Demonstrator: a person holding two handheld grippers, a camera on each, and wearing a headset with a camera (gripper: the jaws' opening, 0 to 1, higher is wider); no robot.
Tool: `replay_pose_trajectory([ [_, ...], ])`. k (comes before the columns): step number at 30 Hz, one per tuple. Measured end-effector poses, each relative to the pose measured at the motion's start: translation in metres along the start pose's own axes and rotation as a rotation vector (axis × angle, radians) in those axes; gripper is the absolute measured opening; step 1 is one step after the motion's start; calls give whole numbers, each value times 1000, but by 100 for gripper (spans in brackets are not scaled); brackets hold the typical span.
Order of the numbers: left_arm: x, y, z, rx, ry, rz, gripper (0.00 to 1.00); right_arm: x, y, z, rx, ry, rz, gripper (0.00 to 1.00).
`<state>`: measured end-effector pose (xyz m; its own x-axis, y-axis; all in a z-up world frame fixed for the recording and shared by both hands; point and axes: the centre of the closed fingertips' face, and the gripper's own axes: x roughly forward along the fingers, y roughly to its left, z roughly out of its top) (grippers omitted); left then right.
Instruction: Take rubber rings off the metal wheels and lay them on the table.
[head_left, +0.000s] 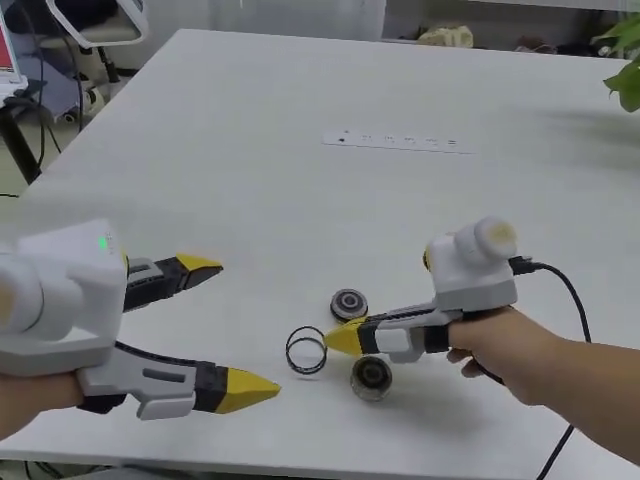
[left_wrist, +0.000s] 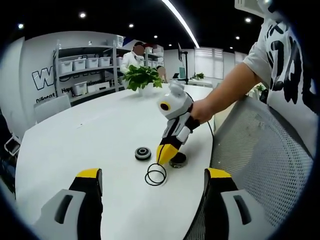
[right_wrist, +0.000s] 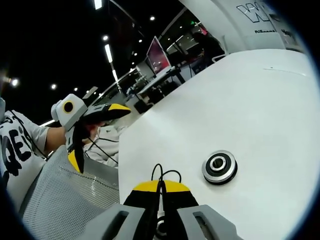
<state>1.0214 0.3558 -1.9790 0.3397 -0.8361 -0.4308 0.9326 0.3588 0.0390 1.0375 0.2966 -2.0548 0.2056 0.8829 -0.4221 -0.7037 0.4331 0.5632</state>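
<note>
- At a white tabletop (head_left: 300, 200), the right tool (head_left: 345, 340) sits low with its jaws closed. Its tip is at the edge of two black rubber rings (head_left: 306, 350), which lie flat at its 9 o'clock. Whether a strand is pinched between the jaws cannot be told.
- One metal wheel (head_left: 348, 304) sits at the tip's 12 o'clock, and its dark rim suggests a ring yet to come off. A second wheel (head_left: 371, 376) lies at the tip's 5 o'clock, partly under the tool.
- The left tool (head_left: 225, 327) hovers at 9 o'clock of the rings, well apart from them, with its jaws spread wide and empty.
- Risk: if a strand is caught, raising the right tool would drag the rings from their spot or flick them away.
- Risk: the second wheel lies near the tabletop's front edge, so a knock from the tool body above could slide it over.
</note>
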Motion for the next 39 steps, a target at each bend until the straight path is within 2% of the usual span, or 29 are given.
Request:
replay_pose_trajectory([
  [9,-3,1,-4,-9,9,6,82,4,-3,-4,18,9,-5,0],
  [25,-2,2,-9,-26,20,7,80,6,-18,-8,68,19,-57,0],
  [39,2,1,-11,-36,28,-2,79,7,-23,-9,64,17,-84,0],
])
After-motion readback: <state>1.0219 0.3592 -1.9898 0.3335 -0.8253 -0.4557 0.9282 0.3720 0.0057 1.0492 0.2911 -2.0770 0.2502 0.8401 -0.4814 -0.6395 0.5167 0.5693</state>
